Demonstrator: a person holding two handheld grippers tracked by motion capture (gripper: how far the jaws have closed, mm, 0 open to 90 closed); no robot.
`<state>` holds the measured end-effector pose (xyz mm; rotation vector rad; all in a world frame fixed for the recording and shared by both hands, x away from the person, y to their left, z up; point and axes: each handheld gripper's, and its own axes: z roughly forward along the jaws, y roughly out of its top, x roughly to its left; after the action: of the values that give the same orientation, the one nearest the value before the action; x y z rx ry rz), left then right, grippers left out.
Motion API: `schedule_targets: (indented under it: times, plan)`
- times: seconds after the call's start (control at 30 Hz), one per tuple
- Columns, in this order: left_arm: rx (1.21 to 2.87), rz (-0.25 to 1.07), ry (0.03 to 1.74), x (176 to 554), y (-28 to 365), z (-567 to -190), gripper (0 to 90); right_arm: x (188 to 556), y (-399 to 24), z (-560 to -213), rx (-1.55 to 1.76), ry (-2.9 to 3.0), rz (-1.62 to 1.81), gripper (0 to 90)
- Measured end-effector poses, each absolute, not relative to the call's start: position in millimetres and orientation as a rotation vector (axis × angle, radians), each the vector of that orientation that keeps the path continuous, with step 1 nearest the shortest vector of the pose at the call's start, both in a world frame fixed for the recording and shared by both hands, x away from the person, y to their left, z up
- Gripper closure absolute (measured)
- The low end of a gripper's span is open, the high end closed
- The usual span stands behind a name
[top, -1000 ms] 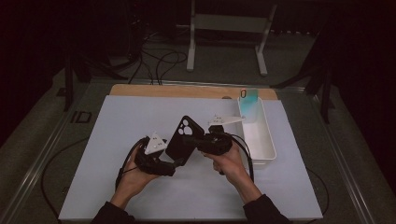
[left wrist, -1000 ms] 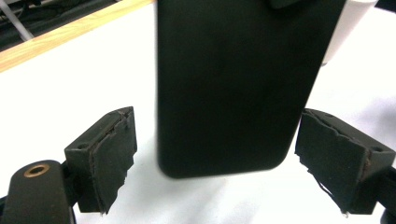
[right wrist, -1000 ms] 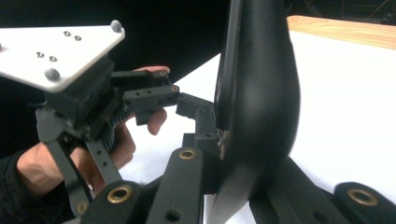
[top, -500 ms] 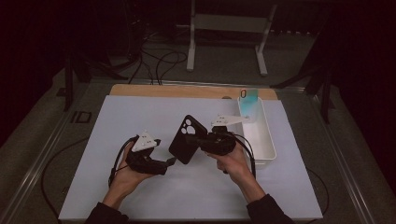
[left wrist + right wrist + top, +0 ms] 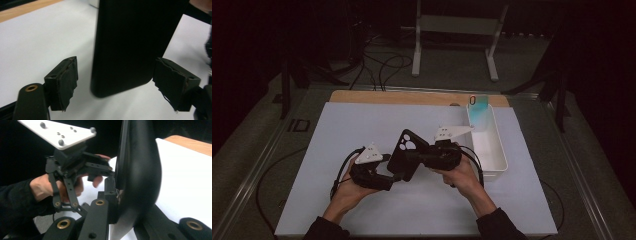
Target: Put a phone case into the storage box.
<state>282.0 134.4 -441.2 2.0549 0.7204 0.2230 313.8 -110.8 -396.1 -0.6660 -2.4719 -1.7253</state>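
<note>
White mat point(image 5: 362, 135) (tray point(image 5: 499, 155) rightward)

Dim room, brightly lit white mat point(image 5: 362, 130); close gripper views slightly soft and blurred.

The black phone case point(image 5: 132, 45) is cut off at the left gripper view's top edge
</note>
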Motion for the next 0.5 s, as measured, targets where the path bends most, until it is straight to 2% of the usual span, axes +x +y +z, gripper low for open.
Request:
schedule_targets:
  times: [0.23, 0.5]
  plan:
    - [2.051, 0.126, 0.636, 280.9, 133.5, -441.4, 28.6, 310.5, -107.4, -395.3, -0.548, -2.466, -1.725, 85.4]
    - [2.064, 0.074, 0.598, 279.4, 134.2, -443.3, 49.0, 312.3, -110.9, -395.6, -0.545, -2.475, -1.719, 85.2]
